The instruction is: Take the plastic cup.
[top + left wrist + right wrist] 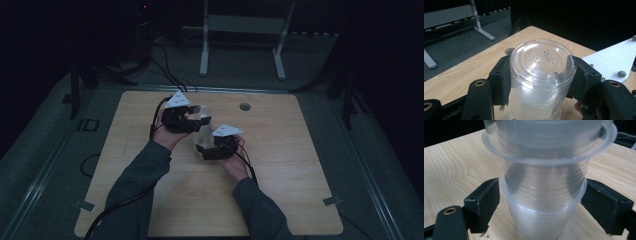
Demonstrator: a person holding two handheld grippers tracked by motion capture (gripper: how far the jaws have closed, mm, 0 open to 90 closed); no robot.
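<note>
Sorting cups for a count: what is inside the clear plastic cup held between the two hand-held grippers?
More clear cups are nested inside the clear plastic cup, their rims stacked in rings. How many cannot be told: the layered walls blur together.

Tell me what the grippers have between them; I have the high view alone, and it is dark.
Observer: A stack of clear plastic cups, nested one in another.
Operator: Report the left grip.
Observer: The left gripper is shut on the outer cup, whose embossed base faces its camera.
Operator: Now the right.
Observer: The right gripper has its jaws on either side of the inner cups, near a rim. I cannot tell whether they press.
</note>
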